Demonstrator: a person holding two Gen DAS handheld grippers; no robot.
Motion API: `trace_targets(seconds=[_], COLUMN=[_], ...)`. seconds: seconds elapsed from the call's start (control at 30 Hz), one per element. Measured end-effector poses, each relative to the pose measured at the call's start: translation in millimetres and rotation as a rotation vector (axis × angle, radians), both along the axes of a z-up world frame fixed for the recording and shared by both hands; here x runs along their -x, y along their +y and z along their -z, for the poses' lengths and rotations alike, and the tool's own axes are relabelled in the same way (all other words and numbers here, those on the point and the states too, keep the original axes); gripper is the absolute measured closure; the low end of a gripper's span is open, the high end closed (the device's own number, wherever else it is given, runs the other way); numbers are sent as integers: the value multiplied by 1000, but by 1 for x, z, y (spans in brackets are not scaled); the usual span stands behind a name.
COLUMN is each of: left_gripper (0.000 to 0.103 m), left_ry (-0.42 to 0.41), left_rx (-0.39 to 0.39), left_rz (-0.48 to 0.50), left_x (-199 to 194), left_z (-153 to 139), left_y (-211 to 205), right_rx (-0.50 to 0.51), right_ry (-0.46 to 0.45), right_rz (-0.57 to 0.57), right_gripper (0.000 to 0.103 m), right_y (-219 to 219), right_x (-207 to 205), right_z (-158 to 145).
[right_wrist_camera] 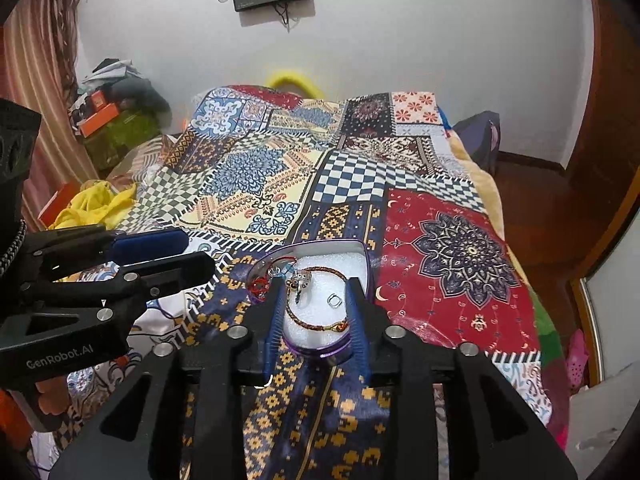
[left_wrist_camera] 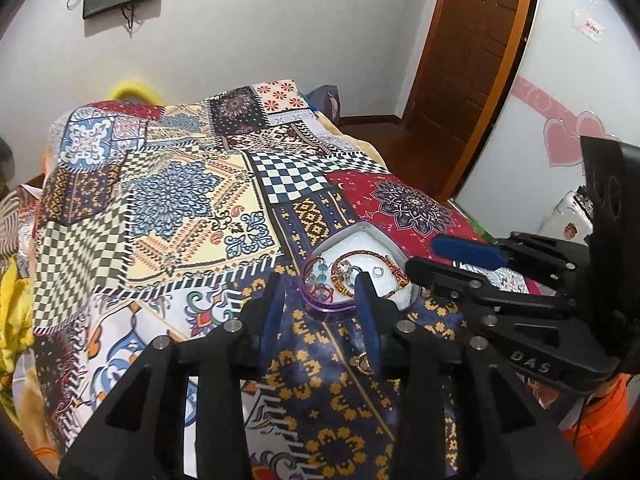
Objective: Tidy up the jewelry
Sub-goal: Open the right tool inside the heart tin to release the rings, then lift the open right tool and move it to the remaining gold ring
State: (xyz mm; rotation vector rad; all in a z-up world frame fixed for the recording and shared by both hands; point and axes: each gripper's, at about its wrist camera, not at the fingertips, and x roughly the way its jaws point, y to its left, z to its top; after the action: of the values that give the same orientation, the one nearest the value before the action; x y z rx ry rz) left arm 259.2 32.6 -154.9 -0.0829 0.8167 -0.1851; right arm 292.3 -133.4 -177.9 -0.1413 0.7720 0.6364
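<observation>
Purple heart-shaped jewelry box (right_wrist_camera: 362,258), open, white foam inside, resting on the patchwork bedspread (right_wrist_camera: 448,248) at mid-frame. Within: braided bracelet (right_wrist_camera: 316,318), silver ring (right_wrist_camera: 334,301), red string piece (right_wrist_camera: 260,286) at the left rim. Small gold ring (left_wrist_camera: 362,363) on the bedspread, low centre of the left view. Left gripper (left_wrist_camera: 320,292) and right gripper (right_wrist_camera: 314,300) both spread apart, empty, fingers (right_wrist_camera: 354,304) flanking the box.

My left gripper (left_wrist_camera: 320,280) and right gripper (right_wrist_camera: 316,288) crowd the jewelry box (right_wrist_camera: 320,354) near the bedspread's (right_wrist_camera: 440,240) front edge; the bedspread beyond it lies unobstructed toward the far edge.
</observation>
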Motion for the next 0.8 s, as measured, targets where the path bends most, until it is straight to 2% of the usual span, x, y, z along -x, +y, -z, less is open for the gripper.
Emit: trace_targets(seconds=[0.2, 0.33, 0.8], left_gripper=[60, 58, 58], left_ry=[-2, 21, 185], left_rx=[-20, -20, -24], left_rz=[-2, 4, 57], left_x=[15, 21, 18], left_z=[-3, 2, 64], left_y=[2, 0, -20], right_rx=[0, 8, 53], right_ry=[-21, -17, 80], right_rz=[14, 23, 31], right_gripper=[67, 67, 67], right_y=[-7, -11, -19], right_x=[13, 18, 25], right_z=[-7, -6, 30])
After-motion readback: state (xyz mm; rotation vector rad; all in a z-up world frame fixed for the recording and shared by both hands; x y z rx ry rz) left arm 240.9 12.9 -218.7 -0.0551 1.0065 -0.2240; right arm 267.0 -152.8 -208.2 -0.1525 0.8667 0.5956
